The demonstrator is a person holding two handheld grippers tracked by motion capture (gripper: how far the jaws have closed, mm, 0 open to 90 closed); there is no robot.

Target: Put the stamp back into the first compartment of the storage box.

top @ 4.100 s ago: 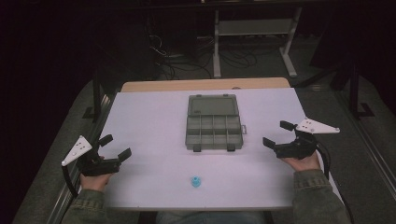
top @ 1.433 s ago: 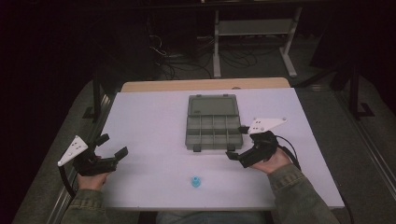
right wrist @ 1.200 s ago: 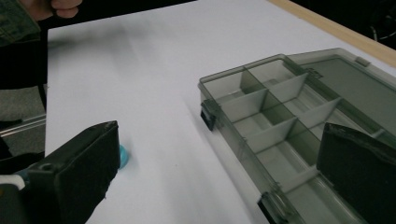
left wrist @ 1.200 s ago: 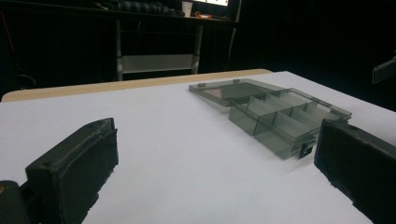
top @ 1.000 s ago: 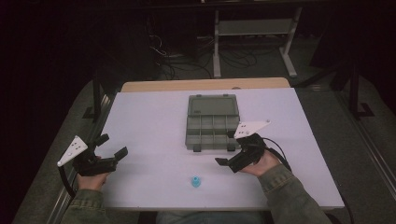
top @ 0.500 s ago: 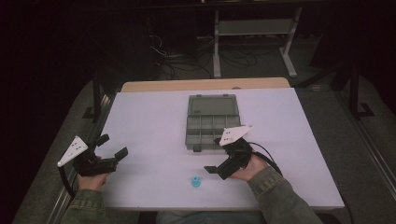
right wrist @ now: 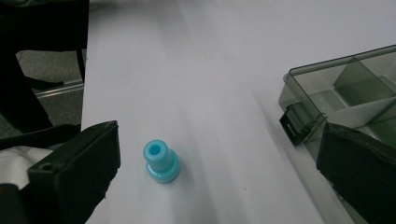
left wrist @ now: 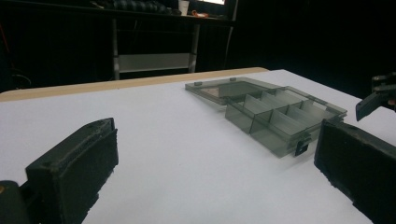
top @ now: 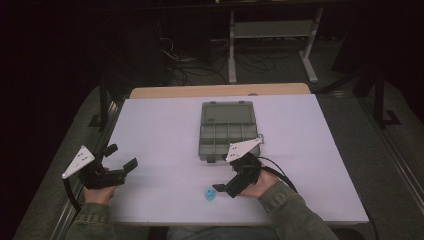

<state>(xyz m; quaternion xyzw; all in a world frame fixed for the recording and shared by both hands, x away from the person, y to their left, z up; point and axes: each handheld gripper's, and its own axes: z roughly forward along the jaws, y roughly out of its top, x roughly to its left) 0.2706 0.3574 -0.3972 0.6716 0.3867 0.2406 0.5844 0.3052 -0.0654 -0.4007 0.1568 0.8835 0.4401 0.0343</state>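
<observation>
Small blue plastic piece (top: 210, 194) — stands upright on the white table (top: 165, 130), near the near edge, a little right of the middle; hole in its top visible in the right gripper view (right wrist: 161, 162). Untouched, with bare table all round it. Just right of it, the right gripper (top: 223, 189), jaws spread wide and pointing left toward the piece; in its own view the piece sits between the two black jaws, closer to the left one, touching neither. Held by the right hand (top: 260, 183), green sleeve behind, cable looping off to the right.

Farther off, beyond the gripper, a grey compartment box (top: 227, 131) at the table's middle — lid laid open flat on the far side, dividers showing, latch on its near edge (right wrist: 295, 124). Compartments look empty in the left gripper view (left wrist: 275, 119).

Well apart at the near left, the left gripper (top: 122, 160), jaws likewise wide, holding nothing, aimed right across the table toward the box.
</observation>
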